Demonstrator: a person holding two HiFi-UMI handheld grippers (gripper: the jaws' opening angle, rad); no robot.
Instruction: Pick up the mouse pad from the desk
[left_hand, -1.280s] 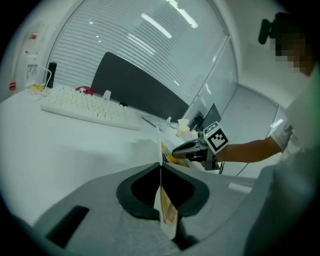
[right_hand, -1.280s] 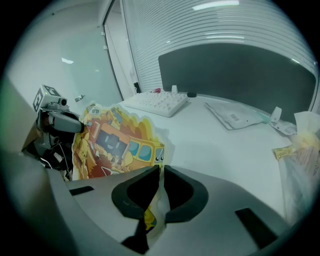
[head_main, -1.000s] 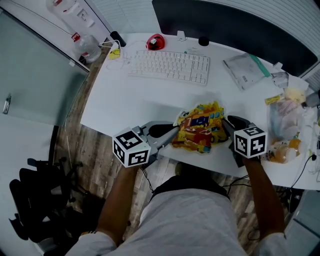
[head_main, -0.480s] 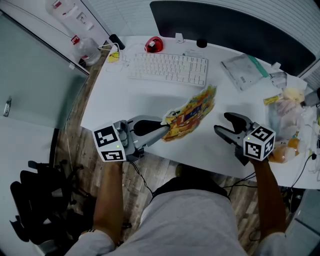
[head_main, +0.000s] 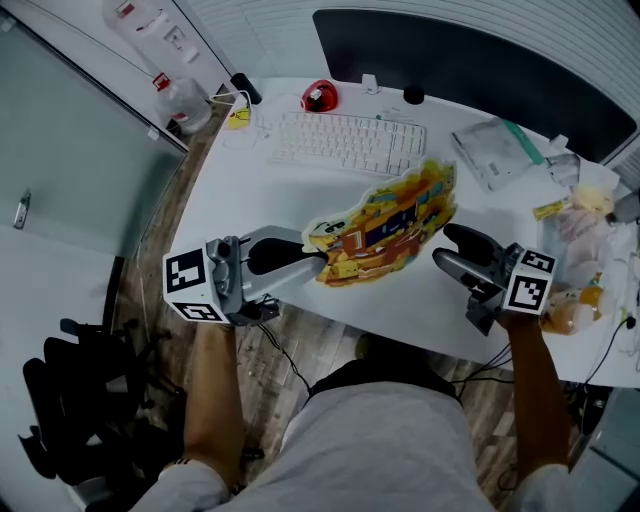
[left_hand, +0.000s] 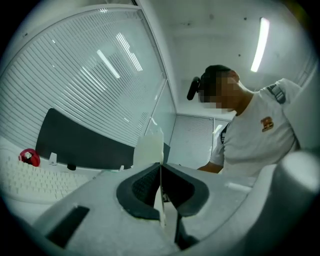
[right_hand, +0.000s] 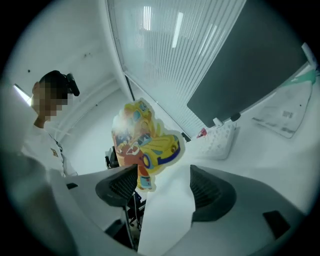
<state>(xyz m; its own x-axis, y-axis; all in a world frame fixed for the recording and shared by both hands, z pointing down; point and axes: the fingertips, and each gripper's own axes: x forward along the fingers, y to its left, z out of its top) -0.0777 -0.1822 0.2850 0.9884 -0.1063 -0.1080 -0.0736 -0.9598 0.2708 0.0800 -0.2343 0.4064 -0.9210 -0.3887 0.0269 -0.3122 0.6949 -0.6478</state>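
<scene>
The left gripper (head_main: 318, 262) clamps the pad (head_main: 385, 225) by its left end, its length running toward the right gripper (head_main: 450, 245), whose empty jaws have just been opening.

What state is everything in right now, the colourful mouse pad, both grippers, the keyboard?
Mouse pad: lifted off the desk, tilted, held at one end.
Left gripper: shut on the mouse pad.
Right gripper: open, jaws just been opening, nothing between them.
Keyboard: flat on the desk, untouched.
</scene>
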